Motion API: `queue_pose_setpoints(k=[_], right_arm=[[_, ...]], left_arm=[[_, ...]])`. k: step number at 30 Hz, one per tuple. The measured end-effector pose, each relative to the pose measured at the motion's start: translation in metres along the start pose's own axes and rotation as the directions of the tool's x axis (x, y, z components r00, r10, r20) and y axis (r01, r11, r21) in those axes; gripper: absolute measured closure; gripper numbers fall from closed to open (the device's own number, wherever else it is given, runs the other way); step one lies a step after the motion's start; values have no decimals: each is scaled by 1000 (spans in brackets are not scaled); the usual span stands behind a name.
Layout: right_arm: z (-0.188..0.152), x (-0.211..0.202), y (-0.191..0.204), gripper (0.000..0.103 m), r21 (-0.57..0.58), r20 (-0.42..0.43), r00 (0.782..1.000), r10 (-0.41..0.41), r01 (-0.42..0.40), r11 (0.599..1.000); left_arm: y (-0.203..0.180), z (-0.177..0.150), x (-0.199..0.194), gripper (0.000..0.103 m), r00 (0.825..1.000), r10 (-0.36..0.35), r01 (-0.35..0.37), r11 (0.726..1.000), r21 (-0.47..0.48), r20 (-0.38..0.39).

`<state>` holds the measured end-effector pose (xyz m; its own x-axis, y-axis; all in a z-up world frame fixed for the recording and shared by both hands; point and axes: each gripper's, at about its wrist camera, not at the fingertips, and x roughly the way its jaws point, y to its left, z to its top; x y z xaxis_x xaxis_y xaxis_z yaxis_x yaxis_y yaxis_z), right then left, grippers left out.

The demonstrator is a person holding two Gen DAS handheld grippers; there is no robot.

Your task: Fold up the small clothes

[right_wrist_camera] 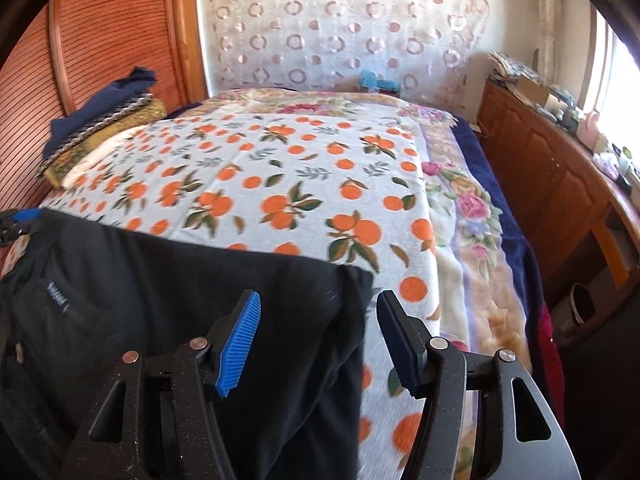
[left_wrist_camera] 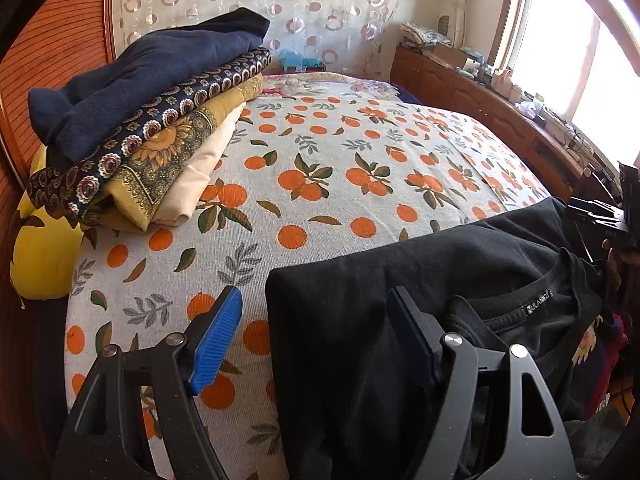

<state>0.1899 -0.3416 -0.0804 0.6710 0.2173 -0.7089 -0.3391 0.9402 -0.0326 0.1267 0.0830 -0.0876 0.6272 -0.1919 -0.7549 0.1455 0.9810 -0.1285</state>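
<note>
A black T-shirt (left_wrist_camera: pixel 400 248) lies on the orange-print sheet (left_wrist_camera: pixel 320 168) at the near side of the bed, its collar label (left_wrist_camera: pixel 538 307) facing up. My left gripper (left_wrist_camera: pixel 314 296) is open and straddles the shirt's left edge: one blue pad hangs over the sheet, the other over the cloth. In the right wrist view the same shirt (right_wrist_camera: pixel 160 272) fills the lower left. My right gripper (right_wrist_camera: pixel 318 298) is open across the shirt's right edge, and neither pad presses on the cloth. The other gripper shows at each view's side edge.
A stack of folded clothes (left_wrist_camera: pixel 152 120) topped by a navy garment sits at the far left by the slatted wooden panel (right_wrist_camera: pixel 112 40). A yellow pillow (left_wrist_camera: pixel 40 256) lies below it. A cluttered wooden cabinet (right_wrist_camera: pixel 552 168) runs along the right under the window.
</note>
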Motion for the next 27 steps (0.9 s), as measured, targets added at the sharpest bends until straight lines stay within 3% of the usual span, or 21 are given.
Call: queue_pose_setpoints(k=[9, 18, 27], right_arm=[[9, 35, -10, 40, 70, -48, 998, 40, -37, 997], [2, 39, -4, 38, 18, -27, 1000, 7, -6, 1000], [0, 40, -7, 38, 13, -22, 1000, 12, -11, 1000]], left_arm=[[3, -1, 19, 28, 999, 0, 0, 1000, -7, -43], [3, 0, 20, 28, 999, -9, 8, 1000, -6, -37], [1, 1, 20, 59, 997, -74, 74, 997, -9, -32]])
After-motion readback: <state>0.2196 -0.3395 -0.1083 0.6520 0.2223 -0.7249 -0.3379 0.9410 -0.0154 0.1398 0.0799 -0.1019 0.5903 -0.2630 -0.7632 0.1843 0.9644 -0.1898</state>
